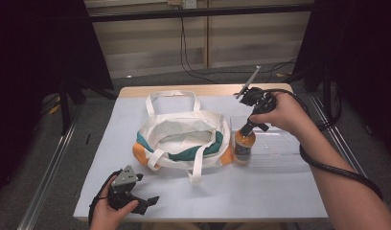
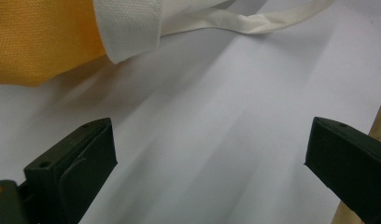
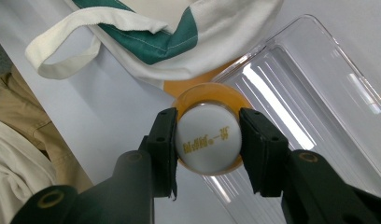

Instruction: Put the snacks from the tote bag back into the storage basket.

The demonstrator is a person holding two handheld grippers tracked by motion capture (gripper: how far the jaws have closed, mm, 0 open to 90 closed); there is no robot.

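Bottle (image 1: 243, 143) is sitting upright at the left end of a clear plastic tray (image 1: 280, 153), just right of the tote bag (image 1: 184, 139) — orange drink, white cap. Right gripper (image 1: 249, 125) is coming down on it from above, and in the right gripper view its two black jaws are pressing against both sides of the cap (image 3: 208, 138), so it's clamped on the bottle. The bag is lying open in the middle of the white-covered table (image 1: 260, 196), cream with green and orange panels, one handle (image 1: 172, 98) flopping toward the far edge and another toward the near edge. Left gripper (image 1: 138, 199) is resting low on the table, near-left of the bag, held in the person's left hand (image 1: 109, 213). Its jaws are standing wide apart with nothing between them — just bare tabletop.
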